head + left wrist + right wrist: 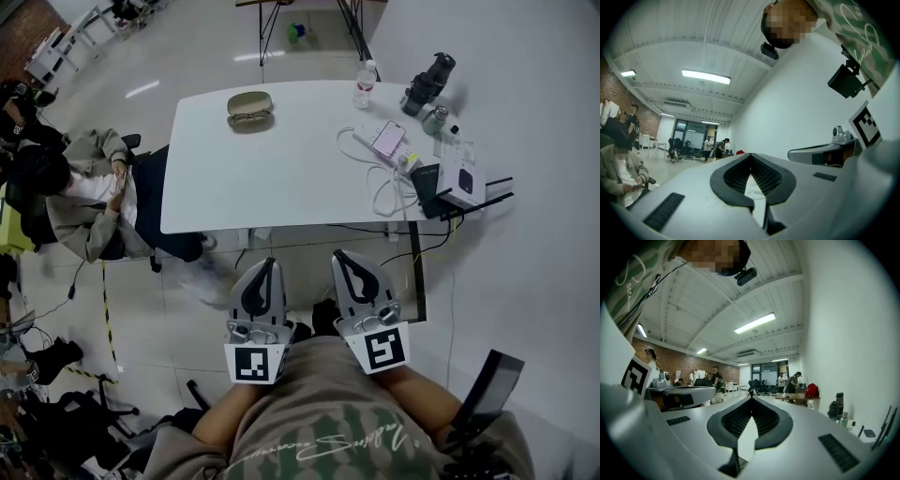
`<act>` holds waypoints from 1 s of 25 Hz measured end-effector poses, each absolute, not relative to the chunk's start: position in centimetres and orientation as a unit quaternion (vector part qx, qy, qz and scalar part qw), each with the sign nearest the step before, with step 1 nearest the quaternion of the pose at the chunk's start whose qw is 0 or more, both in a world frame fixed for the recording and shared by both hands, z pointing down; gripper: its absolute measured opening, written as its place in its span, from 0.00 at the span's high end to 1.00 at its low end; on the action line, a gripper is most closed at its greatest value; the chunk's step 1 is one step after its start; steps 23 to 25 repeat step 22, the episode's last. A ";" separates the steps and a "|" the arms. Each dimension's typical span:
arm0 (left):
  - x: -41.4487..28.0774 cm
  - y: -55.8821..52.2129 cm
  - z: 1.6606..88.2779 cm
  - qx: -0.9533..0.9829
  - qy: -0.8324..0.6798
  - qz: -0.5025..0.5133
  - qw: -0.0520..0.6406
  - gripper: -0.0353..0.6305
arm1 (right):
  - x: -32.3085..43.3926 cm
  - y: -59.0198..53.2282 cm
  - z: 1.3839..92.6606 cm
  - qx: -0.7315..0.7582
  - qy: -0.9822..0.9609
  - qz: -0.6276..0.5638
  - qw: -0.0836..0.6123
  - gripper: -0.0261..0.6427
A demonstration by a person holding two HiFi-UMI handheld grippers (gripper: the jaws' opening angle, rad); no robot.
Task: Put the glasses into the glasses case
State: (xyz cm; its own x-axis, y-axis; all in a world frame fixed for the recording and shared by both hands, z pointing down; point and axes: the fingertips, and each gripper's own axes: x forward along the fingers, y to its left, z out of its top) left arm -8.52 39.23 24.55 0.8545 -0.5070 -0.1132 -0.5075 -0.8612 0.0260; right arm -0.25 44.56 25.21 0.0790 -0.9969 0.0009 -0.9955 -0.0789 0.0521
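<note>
Head view:
- The left gripper (270, 264) and right gripper (340, 255) are held side by side, low, short of the near edge of the white rounded-corner table (281, 178). Both point toward it.
- Each pair of jaws is seen closed to a point, with nothing gripped and nothing touched.
- The olive oval glasses case (249, 99) sits at the table's far edge, well ahead of the left gripper's tips. The thin-framed glasses (250, 118) lie outside the case on its gripper-facing side, right against it. Actual contact cannot be confirmed.
- Ahead and right of the right gripper, a pink-screened phone (388, 139) and a coiled white cable (384, 192) are seen. A clear plastic water bottle (364, 84) stands farther ahead.
- A seated person in a beige jacket (80, 192) is well left of the left gripper.

Left gripper view:
- The left gripper (750, 154) is closed, with the tips met. Only a diamond-shaped gap is left behind them between the ribbed black pads (764, 176).
- The gap is empty, and pale surface and a bit of white cable are seen through it.
- The right gripper (820, 153) is seen alongside to the right.

Right gripper view:
- The right gripper (751, 398) is in the same state: tips together, ribbed black pads (766, 420) bare, nothing clamped.
- The left gripper (679, 393) is seen alongside to the left.
- The case and glasses cannot be made out here.
</note>
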 end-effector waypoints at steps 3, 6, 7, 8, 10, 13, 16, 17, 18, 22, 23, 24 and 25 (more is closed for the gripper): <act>-9.5 39.5 24.0 -0.965 0.257 0.060 0.010 0.94 | -1.6 45.0 25.4 0.736 -0.676 -0.016 0.019 0.94; -10.6 39.6 23.6 -0.964 0.257 0.070 0.006 0.94 | -2.9 45.4 25.4 0.737 -0.676 -0.015 0.020 0.94; -11.0 39.7 23.6 -0.964 0.257 0.069 0.005 0.94 | -3.3 45.5 25.3 0.737 -0.675 -0.016 0.021 0.94; -11.3 39.7 23.5 -0.964 0.257 0.067 0.004 0.94 | -3.8 45.6 25.2 0.738 -0.674 -0.018 0.022 0.94; -11.9 39.8 23.3 -0.964 0.257 0.066 0.003 0.94 | -4.6 45.9 25.1 0.739 -0.673 -0.021 0.024 0.94; -12.7 40.1 22.8 -0.964 0.254 0.080 0.008 0.94 | -5.5 46.2 25.3 0.741 -0.670 -0.019 0.021 0.94; -14.2 40.5 23.3 -0.965 0.254 0.069 0.015 0.94 | -6.7 46.3 25.1 0.740 -0.672 -0.026 0.021 0.94; -14.8 40.5 23.7 -0.965 0.253 0.061 0.015 0.94 | -7.1 46.2 25.1 0.739 -0.673 -0.028 0.021 0.94; -15.2 40.3 23.7 -0.965 0.254 0.060 0.014 0.94 | -7.5 46.1 25.0 0.739 -0.673 -0.028 0.022 0.94; -16.6 39.7 22.5 -0.961 0.263 0.086 0.008 0.94 | -8.9 45.7 25.0 0.737 -0.675 -0.027 0.023 0.94; -16.6 39.7 22.5 -0.961 0.263 0.086 0.008 0.94 | -8.9 45.7 25.0 0.737 -0.675 -0.027 0.023 0.94; -16.6 39.7 22.5 -0.961 0.263 0.086 0.008 0.94 | -8.9 45.7 25.0 0.737 -0.675 -0.027 0.023 0.94; -16.6 39.7 22.5 -0.961 0.263 0.086 0.008 0.94 | -8.9 45.7 25.0 0.737 -0.675 -0.027 0.023 0.94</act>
